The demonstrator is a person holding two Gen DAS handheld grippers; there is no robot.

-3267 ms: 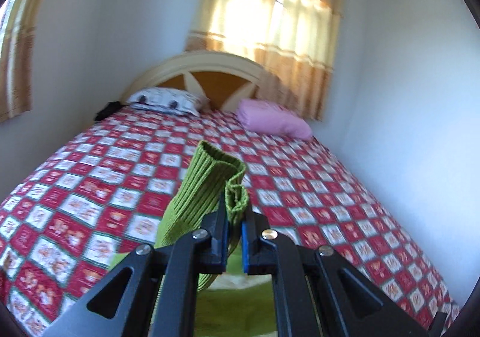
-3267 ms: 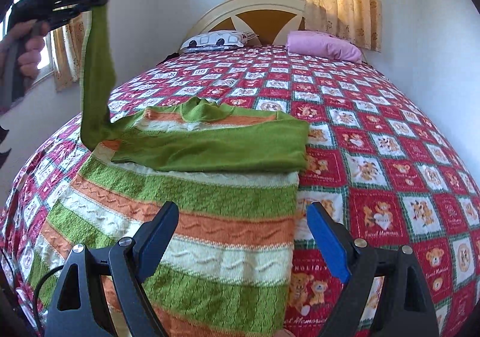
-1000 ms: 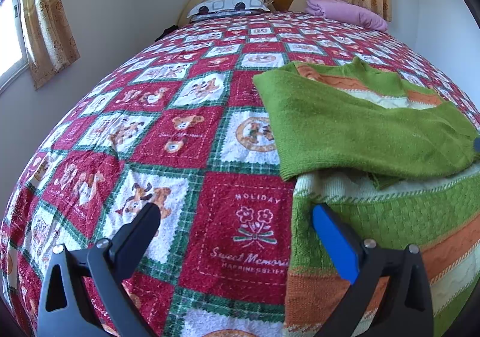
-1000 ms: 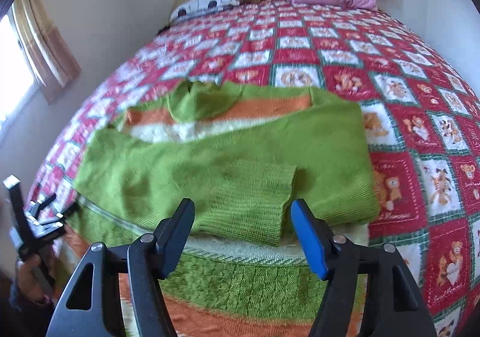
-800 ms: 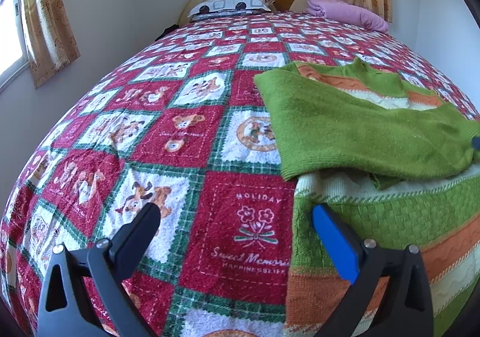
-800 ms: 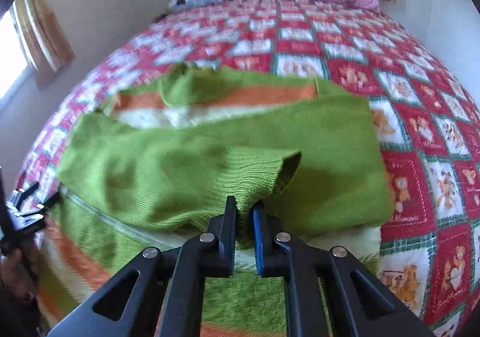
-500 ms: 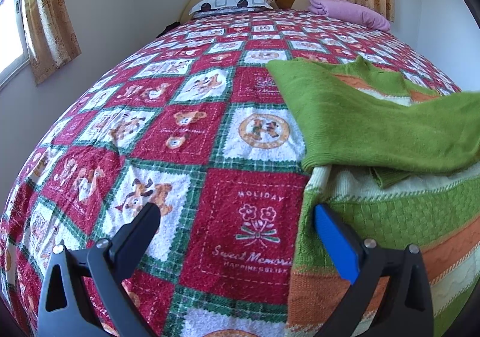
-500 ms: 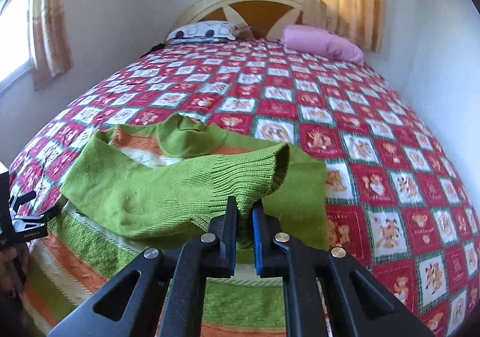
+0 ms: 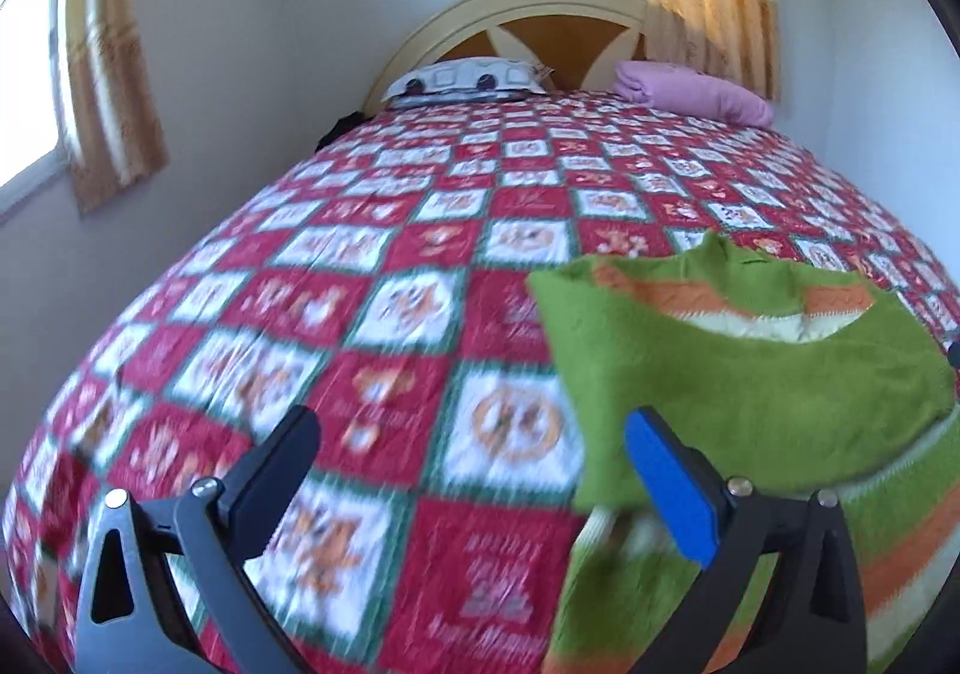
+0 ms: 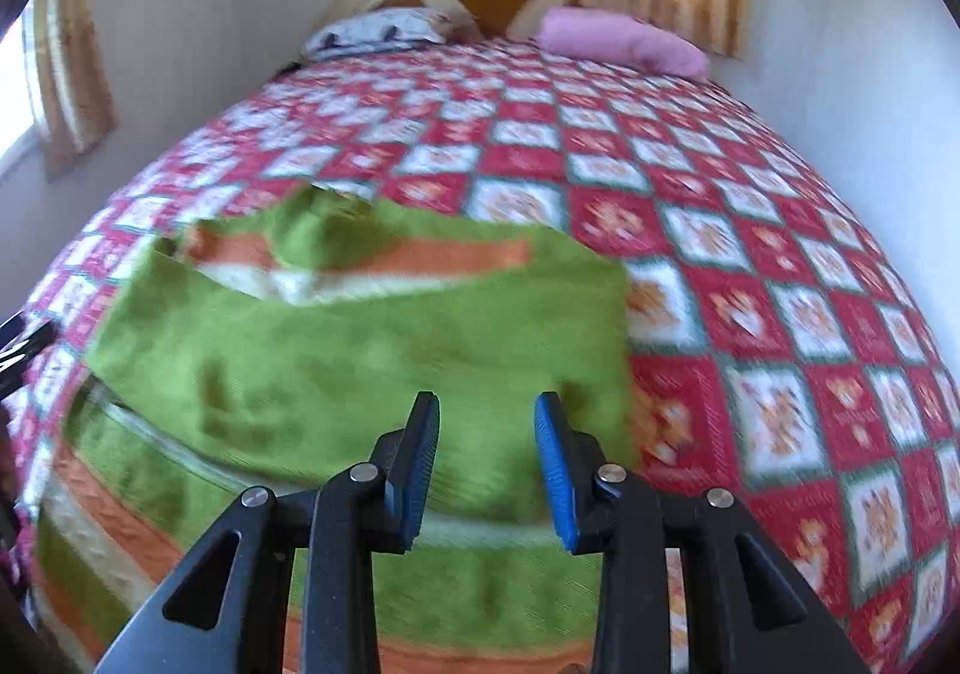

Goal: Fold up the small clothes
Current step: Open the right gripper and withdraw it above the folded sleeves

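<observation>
Sleeve-folding step: above the green-and-orange striped knit sweater (image 10: 360,350), right gripper (image 10: 486,464) has just been opening, empty; left gripper (image 9: 474,470) gapes empty; next, grasp the hem.

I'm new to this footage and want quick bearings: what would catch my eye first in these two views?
The green sweater with orange and cream stripes stands out, lying on the near part of the bed with its sleeves folded across the chest. Under it the red, white and green checked bedspread fills both views, with a pink pillow by the headboard. The right gripper hovers open above the sweater, nothing between its blue pads; its jaws have just been opening.
</observation>
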